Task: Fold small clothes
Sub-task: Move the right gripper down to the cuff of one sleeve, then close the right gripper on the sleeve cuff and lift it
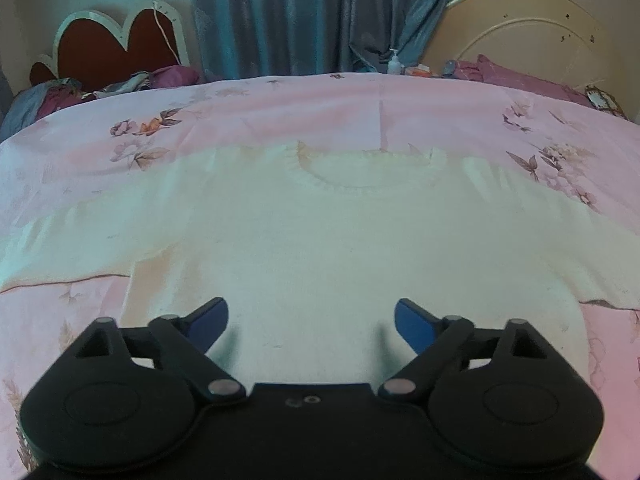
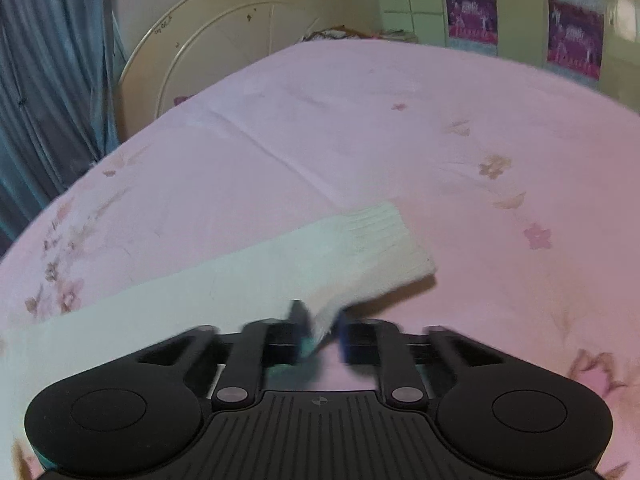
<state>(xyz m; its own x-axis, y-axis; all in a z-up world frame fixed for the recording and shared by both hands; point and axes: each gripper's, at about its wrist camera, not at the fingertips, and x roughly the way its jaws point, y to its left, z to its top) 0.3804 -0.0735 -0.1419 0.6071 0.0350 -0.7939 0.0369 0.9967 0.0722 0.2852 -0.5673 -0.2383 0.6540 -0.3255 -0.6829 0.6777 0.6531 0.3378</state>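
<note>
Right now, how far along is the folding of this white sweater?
Barely started. Done: the white sweater lies spread flat on the pink floral bedsheet, neckline away from the camera. In hand: the right claw has pinched the edge of one sleeve near its ribbed cuff. The left claw hangs open above the sweater's lower body. Left: every fold.

white knit sweater (image 1: 320,240) | spread flat, neckline far | ribbed sleeve cuff (image 2: 384,236) edge lifted
</note>
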